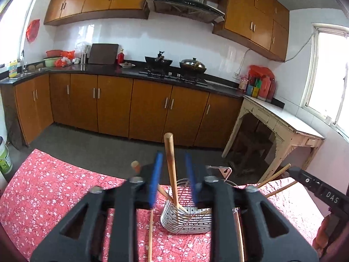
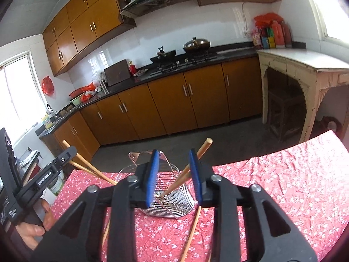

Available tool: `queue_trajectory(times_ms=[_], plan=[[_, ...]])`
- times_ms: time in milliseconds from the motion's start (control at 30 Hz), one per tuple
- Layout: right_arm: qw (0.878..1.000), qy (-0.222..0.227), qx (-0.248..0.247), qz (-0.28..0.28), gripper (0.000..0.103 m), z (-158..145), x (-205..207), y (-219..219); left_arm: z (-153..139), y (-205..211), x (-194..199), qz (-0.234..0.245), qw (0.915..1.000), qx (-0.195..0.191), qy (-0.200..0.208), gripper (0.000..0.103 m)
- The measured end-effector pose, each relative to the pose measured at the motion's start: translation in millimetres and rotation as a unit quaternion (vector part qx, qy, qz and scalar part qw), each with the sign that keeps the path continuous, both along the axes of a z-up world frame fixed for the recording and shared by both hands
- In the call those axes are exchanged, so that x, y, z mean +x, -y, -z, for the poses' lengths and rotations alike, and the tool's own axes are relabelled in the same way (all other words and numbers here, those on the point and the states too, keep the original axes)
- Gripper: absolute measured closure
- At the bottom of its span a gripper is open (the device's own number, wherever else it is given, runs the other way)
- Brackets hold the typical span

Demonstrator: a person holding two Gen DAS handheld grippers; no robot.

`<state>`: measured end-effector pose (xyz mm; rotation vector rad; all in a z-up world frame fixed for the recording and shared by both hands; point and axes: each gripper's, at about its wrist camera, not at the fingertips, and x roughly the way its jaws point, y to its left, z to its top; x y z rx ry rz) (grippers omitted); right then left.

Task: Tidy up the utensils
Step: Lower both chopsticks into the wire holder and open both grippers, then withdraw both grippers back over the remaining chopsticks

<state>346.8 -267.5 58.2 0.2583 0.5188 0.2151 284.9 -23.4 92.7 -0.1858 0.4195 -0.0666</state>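
Two chopsticks (image 1: 172, 170) stand tilted in my wire holder (image 1: 187, 216) on the red-clothed worktop (image 1: 54, 187). Both my left hand-held gripper (image 1: 173, 179) and right hand-held gripper (image 2: 174, 174) stand parted, pads clear of the sticks between them.

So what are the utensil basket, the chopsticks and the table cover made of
Basket: polished metal, probably stainless steel; shiny wire ribs, perforated wall. Chopsticks: bamboo or wood, judging by the matte tan, faintly grained shafts. Cover: thin fabric, seemingly; red floral print with creases.
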Motion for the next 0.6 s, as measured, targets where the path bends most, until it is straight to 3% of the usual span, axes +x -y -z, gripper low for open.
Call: queue_trajectory(times_ms=[133,400,600], plan=[[1.0,0.023,-0.012,0.009,0.066,-10.2,-14.3,4.0,-6.4,-5.5,-7.6,-0.007,0.9999,-0.003,0.007,0.068],[0.996,0.071,-0.038,0.036,0.066,-25.4,-60.0,19.8,-18.8,-25.3,-45.9,-0.019,0.999,0.002,0.04,0.064],[0.994,0.057,-0.068,0.066,0.066,8.8,-98.1,46.7,4.3,-56.9,-91.9,-0.027,0.9989,0.02,0.032,0.052]])
